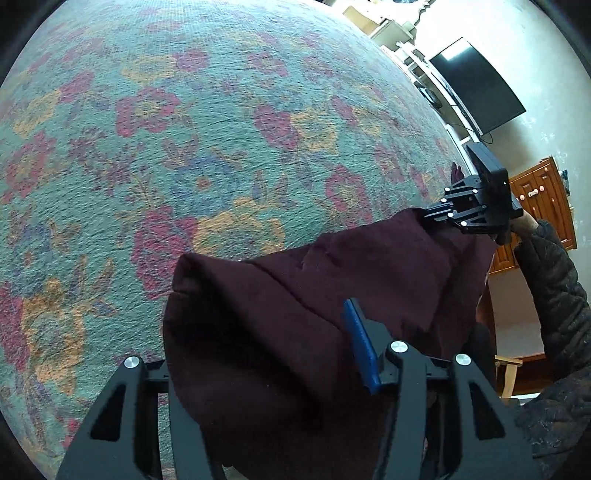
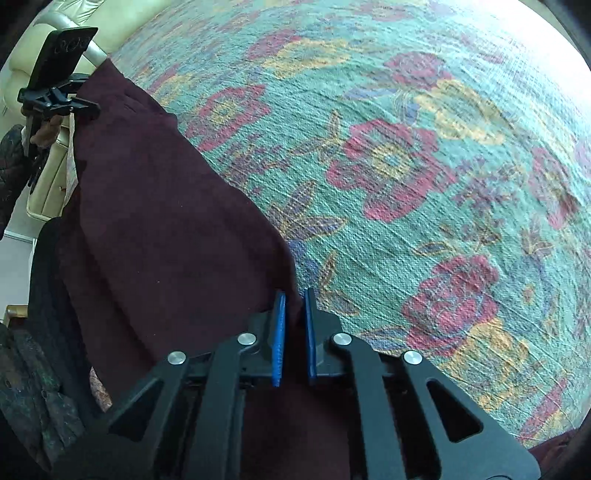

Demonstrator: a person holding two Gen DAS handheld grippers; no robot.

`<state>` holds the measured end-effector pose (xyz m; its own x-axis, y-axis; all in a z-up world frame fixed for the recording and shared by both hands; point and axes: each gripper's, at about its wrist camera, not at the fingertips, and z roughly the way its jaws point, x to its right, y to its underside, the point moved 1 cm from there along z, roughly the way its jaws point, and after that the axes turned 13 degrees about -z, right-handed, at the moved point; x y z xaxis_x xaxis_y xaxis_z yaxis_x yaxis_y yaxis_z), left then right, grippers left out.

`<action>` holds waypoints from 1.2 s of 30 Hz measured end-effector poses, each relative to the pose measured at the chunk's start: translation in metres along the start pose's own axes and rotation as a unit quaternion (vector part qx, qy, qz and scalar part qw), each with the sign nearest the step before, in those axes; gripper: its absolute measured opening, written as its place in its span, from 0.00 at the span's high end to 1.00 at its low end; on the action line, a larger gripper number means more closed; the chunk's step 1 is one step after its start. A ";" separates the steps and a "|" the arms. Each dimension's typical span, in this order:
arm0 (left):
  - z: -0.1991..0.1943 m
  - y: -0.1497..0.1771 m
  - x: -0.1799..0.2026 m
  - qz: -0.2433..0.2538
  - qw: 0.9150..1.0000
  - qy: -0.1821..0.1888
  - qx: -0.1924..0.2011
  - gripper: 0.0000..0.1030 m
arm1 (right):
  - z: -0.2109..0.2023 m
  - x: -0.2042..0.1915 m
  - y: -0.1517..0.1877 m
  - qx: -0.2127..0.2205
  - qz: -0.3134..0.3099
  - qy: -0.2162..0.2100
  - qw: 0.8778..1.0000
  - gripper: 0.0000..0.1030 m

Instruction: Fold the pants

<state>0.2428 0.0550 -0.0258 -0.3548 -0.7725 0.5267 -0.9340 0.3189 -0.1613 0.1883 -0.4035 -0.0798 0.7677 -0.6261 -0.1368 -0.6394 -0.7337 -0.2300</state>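
- Left wrist view: the maroon pants (image 1: 295, 314) fill the lower centre of the frame, draped over the left gripper (image 1: 295, 354) and lifted off the rug (image 1: 184, 129).
- One blue pad (image 1: 362, 347) shows right of centre, pressed against the cloth; the other finger is buried under fabric, so I cannot tell from here how tightly the tongs close.
- At the right edge, the right gripper (image 1: 439, 214) bites the far corner of the pants, cloth bunched in its tip.
- A hand in a dark quilted sleeve (image 1: 554, 288) holds that tool; behind it, a dark TV (image 1: 476, 85) upper right and a wooden cabinet (image 1: 543, 206).
- The flowered rug covers the whole upper left.

- Right wrist view: the right gripper (image 2: 294, 332) sits bottom centre, its two blue pads (image 2: 279, 339) nipped onto a thin edge of the pants (image 2: 166, 221).
- The cloth stretches up and left from there across the left half of the frame.
- In the upper left, the left gripper (image 2: 86, 105) clamps the other end of the pants.
- A cream sofa (image 2: 74, 22) peeks behind it; the rug (image 2: 424, 166) fills the right.
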 end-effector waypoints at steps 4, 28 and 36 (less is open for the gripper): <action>-0.011 0.002 0.017 0.027 0.998 -0.037 0.033 0.75 | -0.036 -0.016 0.005 0.031 -0.006 0.063 0.998 0.95; -0.047 0.201 0.000 -0.026 0.991 -0.051 0.118 0.39 | -0.038 -0.222 0.151 0.141 0.039 0.229 0.962 0.60; -0.053 0.238 -0.005 -0.202 0.970 0.055 0.127 0.38 | -0.055 -0.207 0.175 0.270 0.228 0.060 0.933 0.52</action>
<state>0.0241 0.1640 -0.0226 0.0350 -0.7390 0.6728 -0.9813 -0.1530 -0.1170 -0.0847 -0.4171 -0.0385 0.3899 -0.8895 -0.2383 -0.7581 -0.1631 -0.6314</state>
